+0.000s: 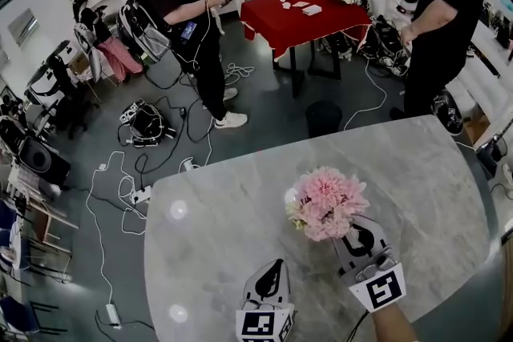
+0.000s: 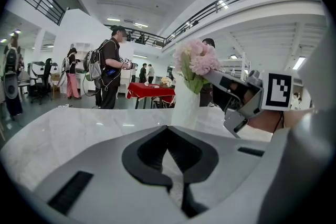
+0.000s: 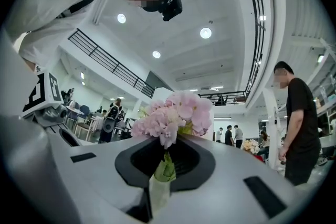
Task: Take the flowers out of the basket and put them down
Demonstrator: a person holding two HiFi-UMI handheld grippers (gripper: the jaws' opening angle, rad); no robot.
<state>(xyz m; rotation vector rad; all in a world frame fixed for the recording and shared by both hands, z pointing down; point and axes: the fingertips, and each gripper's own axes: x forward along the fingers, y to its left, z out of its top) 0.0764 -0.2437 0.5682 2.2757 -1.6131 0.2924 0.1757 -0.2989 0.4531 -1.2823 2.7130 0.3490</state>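
We pinch the flowers (image 1: 325,203), likely light and fragile, low on the stem (image 3: 164,168) with the right tongs (image 1: 355,236); the left tongs (image 1: 272,267) are pressed together.

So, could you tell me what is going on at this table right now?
A person is working at the grey table with a handheld gripper in each hand. The right gripper has its jaws closed on the stem of a bunch of pink flowers and holds it upright. The left gripper is shut and empty beside it. No basket shows in any view. Other people stand in the room behind.
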